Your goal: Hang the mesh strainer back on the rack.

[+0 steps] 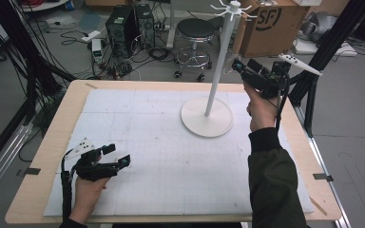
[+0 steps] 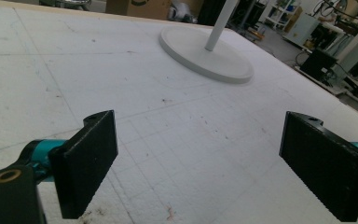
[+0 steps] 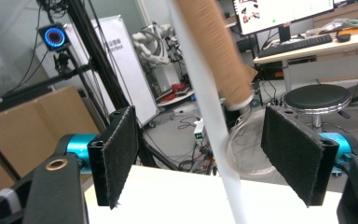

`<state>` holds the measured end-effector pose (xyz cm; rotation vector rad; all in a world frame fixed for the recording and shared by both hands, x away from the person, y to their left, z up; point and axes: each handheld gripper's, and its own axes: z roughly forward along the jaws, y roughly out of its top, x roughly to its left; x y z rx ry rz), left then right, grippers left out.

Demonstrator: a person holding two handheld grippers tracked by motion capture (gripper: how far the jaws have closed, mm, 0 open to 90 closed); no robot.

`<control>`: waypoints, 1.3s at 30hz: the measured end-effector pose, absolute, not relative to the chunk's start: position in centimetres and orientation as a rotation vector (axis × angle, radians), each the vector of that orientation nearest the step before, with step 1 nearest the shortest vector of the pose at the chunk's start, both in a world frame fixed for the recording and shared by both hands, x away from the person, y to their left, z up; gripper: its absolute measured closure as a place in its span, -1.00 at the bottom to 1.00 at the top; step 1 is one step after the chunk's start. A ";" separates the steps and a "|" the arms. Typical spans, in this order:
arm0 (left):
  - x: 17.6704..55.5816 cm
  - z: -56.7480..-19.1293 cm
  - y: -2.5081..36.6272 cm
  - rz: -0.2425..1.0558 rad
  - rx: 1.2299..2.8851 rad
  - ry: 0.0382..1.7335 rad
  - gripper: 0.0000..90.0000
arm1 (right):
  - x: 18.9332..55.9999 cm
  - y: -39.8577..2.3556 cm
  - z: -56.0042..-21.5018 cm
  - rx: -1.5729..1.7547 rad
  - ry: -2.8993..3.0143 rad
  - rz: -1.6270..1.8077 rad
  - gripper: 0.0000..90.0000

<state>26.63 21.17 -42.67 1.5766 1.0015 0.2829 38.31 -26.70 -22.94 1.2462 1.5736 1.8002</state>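
A white stand with a round base (image 1: 206,122) and a thin pole (image 1: 218,71) carries hooks at its top (image 1: 233,8). A brown tube-shaped handle (image 3: 219,51) hangs beside the pole, with a clear loop (image 3: 242,149) at its lower end. My right gripper (image 1: 245,65) is raised beside the pole. In the right gripper view its jaws (image 3: 200,140) stand open, with the pole and the clear loop between them and neither pad pressing on anything. My left gripper (image 1: 118,155) rests low on the white mat at the front left. It is open (image 2: 198,158) and empty, and the stand's base (image 2: 205,56) lies ahead of it.
A white foam mat (image 1: 171,190) covers most of the wooden table (image 1: 43,156). Behind the table stand a black stool (image 1: 196,28), a computer tower (image 1: 122,23) and a cardboard box (image 1: 271,23). Black frame uprights (image 1: 313,71) rise at the table's right edge.
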 end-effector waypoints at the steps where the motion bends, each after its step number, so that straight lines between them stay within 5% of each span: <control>1: 26.6 -42.7 21.1 0.288 1.575 1.002 -0.73 | 38.1 -26.6 -22.9 1.245 1.584 1.801 -0.41; 19: 26.0 -42.2 20.8 0.291 1.564 0.971 -0.73 | 34.9 -26.4 -25.5 1.205 1.753 1.716 -0.65; 39: 26.0 -42.2 20.4 0.299 1.586 0.959 -0.73 | 32.8 -26.4 -30.0 1.237 1.855 1.703 -0.65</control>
